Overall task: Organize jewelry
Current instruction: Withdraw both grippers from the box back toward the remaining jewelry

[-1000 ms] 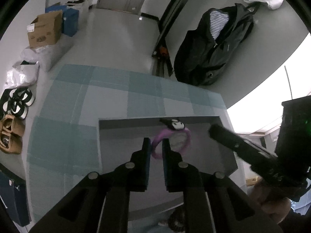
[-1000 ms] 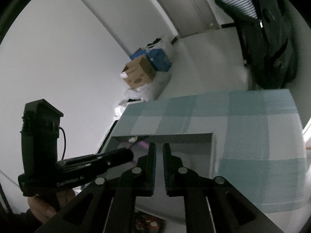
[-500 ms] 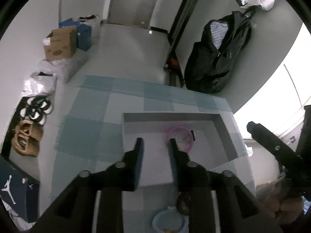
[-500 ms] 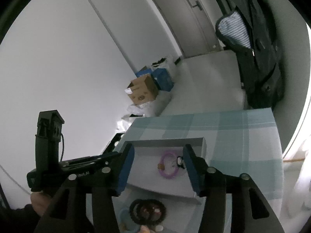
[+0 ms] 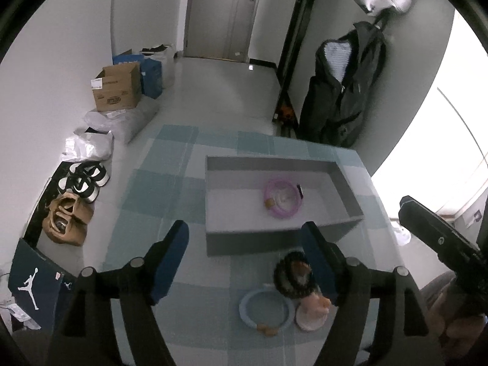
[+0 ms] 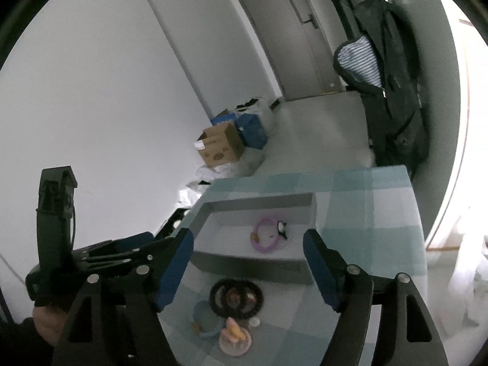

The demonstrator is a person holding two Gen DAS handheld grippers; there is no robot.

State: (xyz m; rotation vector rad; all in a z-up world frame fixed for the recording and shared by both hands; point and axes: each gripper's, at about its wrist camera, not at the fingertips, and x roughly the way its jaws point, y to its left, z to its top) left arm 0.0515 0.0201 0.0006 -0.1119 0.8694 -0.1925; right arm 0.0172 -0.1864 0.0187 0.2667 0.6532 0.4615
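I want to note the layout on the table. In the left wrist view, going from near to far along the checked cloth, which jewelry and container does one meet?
Light blue bracelet → black beaded bracelet → gray tray front wall → purple bracelet lying inside the tray.

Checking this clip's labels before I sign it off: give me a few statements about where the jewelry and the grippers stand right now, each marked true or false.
1. The purple bracelet lies inside the grey tray. True.
2. The left gripper is clamped on the purple bracelet. False: its jaws are opening, with nothing between them.
3. The black beaded bracelet lies on the checked tablecloth, outside the tray. True.
4. The light blue bracelet is in the tray. False: it lies on the cloth, in front of the tray.
5. The right gripper holds the black beaded bracelet. False: its jaws are opening and hold nothing.
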